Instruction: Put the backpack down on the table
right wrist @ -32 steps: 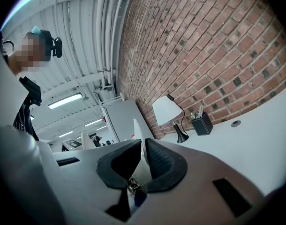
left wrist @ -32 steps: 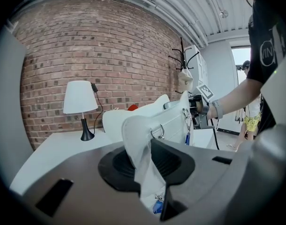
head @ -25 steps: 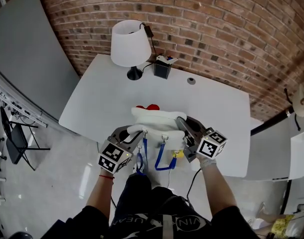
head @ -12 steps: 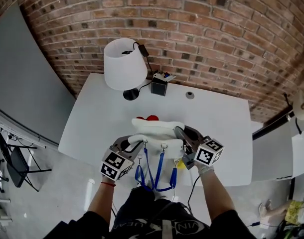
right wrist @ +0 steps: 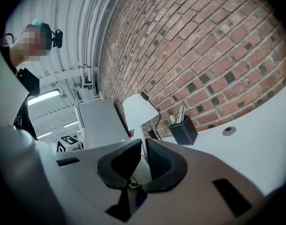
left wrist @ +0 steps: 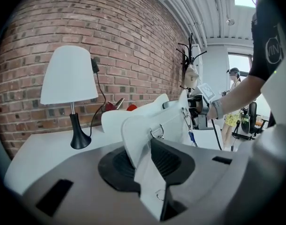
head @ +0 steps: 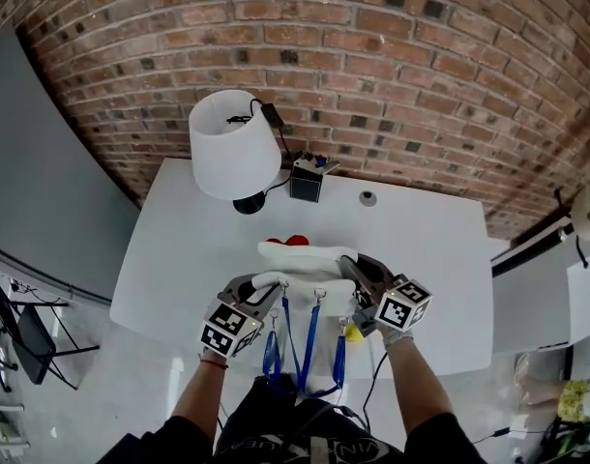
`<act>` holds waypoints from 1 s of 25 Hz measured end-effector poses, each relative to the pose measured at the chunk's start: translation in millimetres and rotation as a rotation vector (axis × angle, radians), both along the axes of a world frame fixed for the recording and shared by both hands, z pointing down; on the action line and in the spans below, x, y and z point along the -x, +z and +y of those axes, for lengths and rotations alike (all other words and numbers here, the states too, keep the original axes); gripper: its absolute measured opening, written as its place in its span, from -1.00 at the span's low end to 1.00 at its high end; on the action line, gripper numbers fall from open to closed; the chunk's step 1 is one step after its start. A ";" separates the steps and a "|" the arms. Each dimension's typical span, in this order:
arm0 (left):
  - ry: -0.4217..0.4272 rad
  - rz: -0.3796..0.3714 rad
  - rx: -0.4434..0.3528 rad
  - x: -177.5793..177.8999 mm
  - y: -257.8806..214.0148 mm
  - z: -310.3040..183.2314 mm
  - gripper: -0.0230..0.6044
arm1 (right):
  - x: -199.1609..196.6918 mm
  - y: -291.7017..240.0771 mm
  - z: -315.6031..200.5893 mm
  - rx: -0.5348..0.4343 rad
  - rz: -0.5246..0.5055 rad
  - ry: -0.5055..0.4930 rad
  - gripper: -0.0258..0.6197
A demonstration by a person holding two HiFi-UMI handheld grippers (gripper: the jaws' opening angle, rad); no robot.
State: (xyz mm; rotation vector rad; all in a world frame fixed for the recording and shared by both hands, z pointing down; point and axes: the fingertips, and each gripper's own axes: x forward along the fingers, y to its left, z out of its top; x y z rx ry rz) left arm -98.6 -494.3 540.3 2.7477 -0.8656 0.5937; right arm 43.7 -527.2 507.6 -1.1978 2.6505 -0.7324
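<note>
Left to right: lamp (head: 232, 148); dark box (head: 306, 179) holding a few upright items. White backpack (head: 309, 264) (red items at its top) sits at the table's (head: 179, 249) near edge. Left gripper (head: 264, 288) and right gripper (head: 355, 276) each clamp one side of it.

No whole word or number can be read. Black-and-white square markers, without letters, are carried on the cubes of the left gripper (head: 264, 284) and the right gripper (head: 353, 269). White print is seen on the person's dark shirt (head: 314, 448) at the head view's lower edge, cut off and illegible. A round white emblem is shown on the sleeve (left wrist: 274, 46), its letters only partly seen.
</note>
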 end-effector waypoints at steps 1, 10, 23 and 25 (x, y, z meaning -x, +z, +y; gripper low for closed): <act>0.002 -0.002 -0.001 0.0 1.5 -2.8 -0.66 | -0.5 0.4 -2.5 -0.006 -0.001 0.005 -0.82; 0.042 -0.027 -0.032 -5.2 5.2 -14.5 -0.65 | -7.3 4.5 -13.2 -0.049 0.002 0.027 -0.81; 0.138 -0.012 -0.017 -16.4 13.6 6.7 -0.64 | -26.6 23.1 2.9 0.034 0.154 0.064 -0.72; 0.135 -0.022 -0.019 -15.9 13.7 8.5 -0.62 | -31.0 17.1 6.7 0.027 0.160 0.062 -0.70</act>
